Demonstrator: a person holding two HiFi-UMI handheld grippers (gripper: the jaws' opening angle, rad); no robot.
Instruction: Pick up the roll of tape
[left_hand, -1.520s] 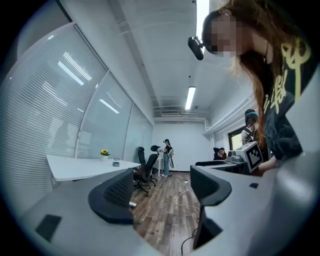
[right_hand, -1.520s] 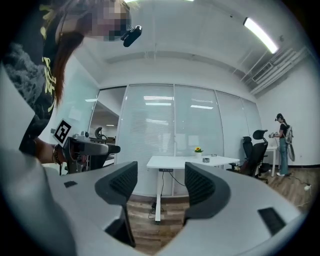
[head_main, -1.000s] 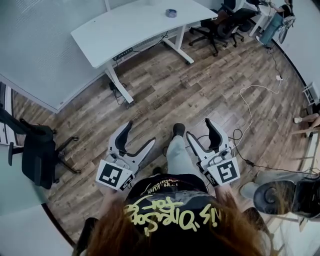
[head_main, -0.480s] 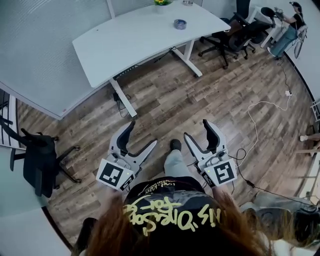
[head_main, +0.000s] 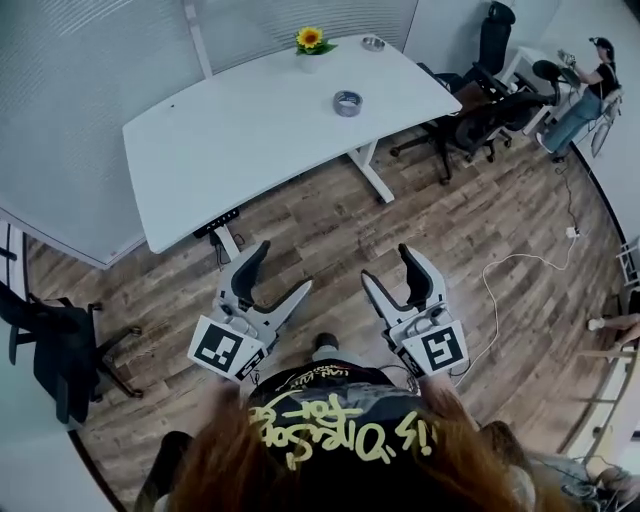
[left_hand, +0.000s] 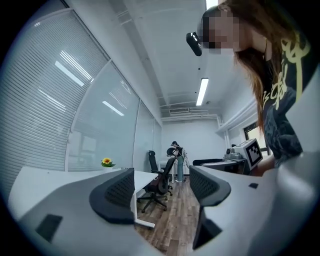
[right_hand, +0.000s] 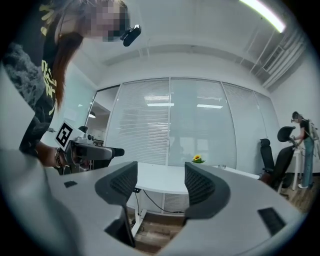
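Note:
The roll of tape (head_main: 347, 102), a grey ring, lies flat on the white desk (head_main: 240, 140) near its far right end. Both grippers are held level in front of the person, over the wood floor and short of the desk's near edge. The left gripper (head_main: 280, 268) is open with nothing between its jaws, and the left gripper view (left_hand: 162, 187) shows only floor and chairs through the gap. The right gripper (head_main: 390, 265) is also open and empty; past its jaws (right_hand: 161, 185) stands the desk (right_hand: 160, 181). The tape is out of sight in both gripper views.
A potted sunflower (head_main: 310, 42) and a small bowl (head_main: 373, 42) stand at the desk's far edge. Black office chairs (head_main: 480, 105) crowd the right of the desk, another chair (head_main: 55, 345) is at the left. A white cable (head_main: 505, 275) trails on the floor; a person (head_main: 590, 90) stands far right.
The person has walked toward the desk, so it and the tape sit lower and nearer in the head view. Both grippers stay open and side by side in front.

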